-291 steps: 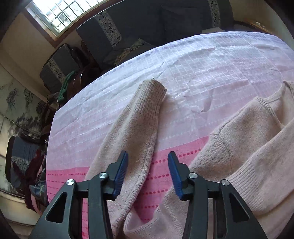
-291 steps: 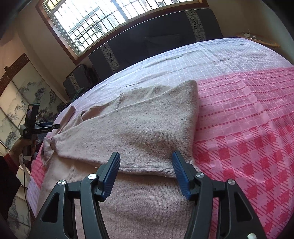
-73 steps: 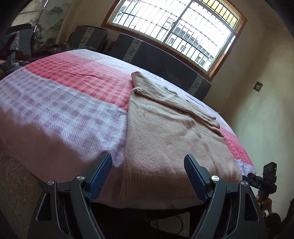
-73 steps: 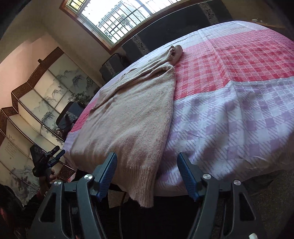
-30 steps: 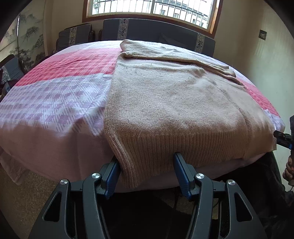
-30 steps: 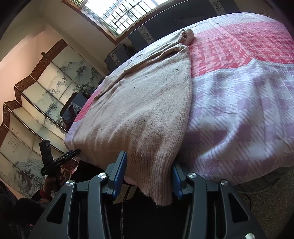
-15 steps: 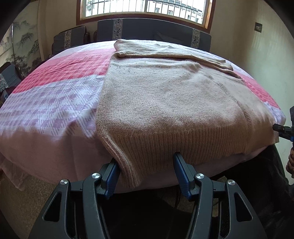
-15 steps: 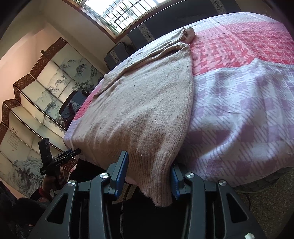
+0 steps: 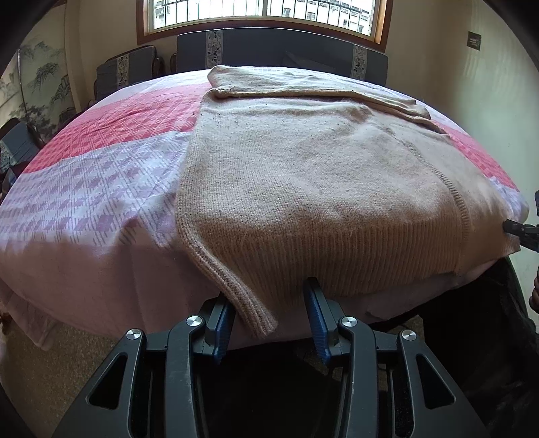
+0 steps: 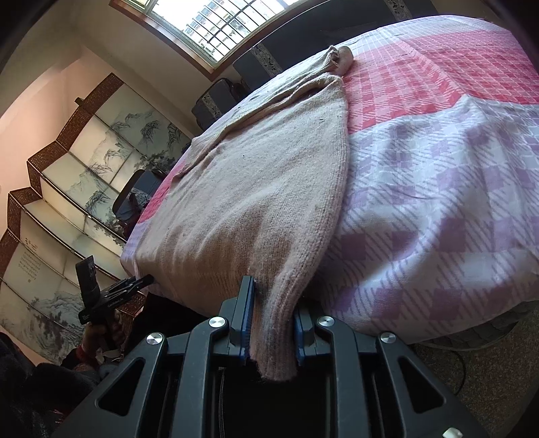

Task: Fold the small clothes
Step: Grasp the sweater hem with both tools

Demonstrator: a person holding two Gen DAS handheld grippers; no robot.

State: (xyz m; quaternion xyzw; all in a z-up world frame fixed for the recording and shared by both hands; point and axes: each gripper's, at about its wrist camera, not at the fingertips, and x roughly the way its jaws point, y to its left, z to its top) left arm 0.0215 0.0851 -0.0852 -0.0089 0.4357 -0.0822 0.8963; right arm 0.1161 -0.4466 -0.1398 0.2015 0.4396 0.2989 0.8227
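Both grippers have just been closing on the sweater [image 9: 303, 188] hem corners; right gripper [image 10: 271, 332] clamps its corner; left gripper [image 9: 267, 315] straddles its own, pads not yet pressing; sweater stretches away from both.

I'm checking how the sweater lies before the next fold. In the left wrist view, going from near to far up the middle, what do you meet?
Left gripper → ribbed hem of the sweater → sweater body → folded sleeve across the top → dark sofa back → window.

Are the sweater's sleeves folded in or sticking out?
Folded in. The sleeves lie across the sweater's top; none spreads onto the cloth.
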